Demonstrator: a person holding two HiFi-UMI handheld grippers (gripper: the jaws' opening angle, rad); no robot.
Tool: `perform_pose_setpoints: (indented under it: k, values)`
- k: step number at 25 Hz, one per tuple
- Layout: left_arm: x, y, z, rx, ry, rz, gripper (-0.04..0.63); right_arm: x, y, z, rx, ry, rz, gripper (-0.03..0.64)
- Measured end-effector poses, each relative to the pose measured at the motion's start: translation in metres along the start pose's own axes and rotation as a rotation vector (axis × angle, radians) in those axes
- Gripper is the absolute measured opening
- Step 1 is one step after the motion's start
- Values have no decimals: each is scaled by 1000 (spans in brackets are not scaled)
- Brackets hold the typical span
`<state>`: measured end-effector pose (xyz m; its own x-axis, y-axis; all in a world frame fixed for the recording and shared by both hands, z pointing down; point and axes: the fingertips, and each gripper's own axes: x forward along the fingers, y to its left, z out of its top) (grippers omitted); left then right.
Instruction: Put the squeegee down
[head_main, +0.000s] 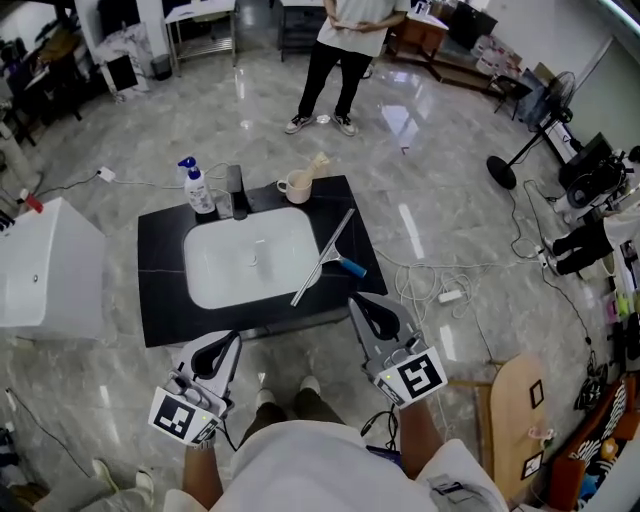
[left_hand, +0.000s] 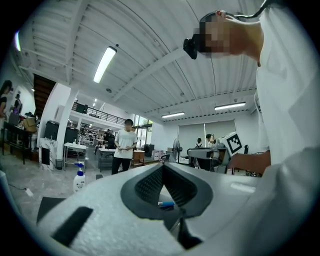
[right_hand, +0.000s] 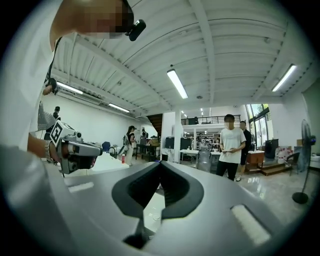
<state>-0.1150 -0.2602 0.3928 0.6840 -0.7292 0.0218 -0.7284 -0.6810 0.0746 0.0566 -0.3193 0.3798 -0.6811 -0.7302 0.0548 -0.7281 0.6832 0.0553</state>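
The squeegee (head_main: 322, 258) lies slantwise on the right part of the white sink (head_main: 225, 285), which is set in a black counter (head_main: 160, 300). Its blue handle (head_main: 351, 266) rests on the counter's right side and shows through the left jaws as the blue handle (left_hand: 165, 203). My right gripper (head_main: 360, 303) hovers just in front of the counter's near right edge, shut and empty; in its own view the right gripper (right_hand: 160, 164) has its tips together. My left gripper (head_main: 228, 342) is held near the counter's front edge, shut with nothing in it, as the left gripper (left_hand: 162, 166) shows.
A soap bottle (head_main: 198, 188), a black faucet (head_main: 236, 190) and a cup with a brush (head_main: 298, 185) stand along the counter's far edge. A person (head_main: 340, 60) stands beyond it. A white box (head_main: 45, 270) sits to the left; cables (head_main: 440, 285) trail on the floor to the right.
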Motion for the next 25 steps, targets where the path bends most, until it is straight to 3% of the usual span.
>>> perform_pose_setpoints:
  k: [25]
  values:
    - [-12,-2,8,12,-12,29,-11,-6,12,1,21,-33,-21,2]
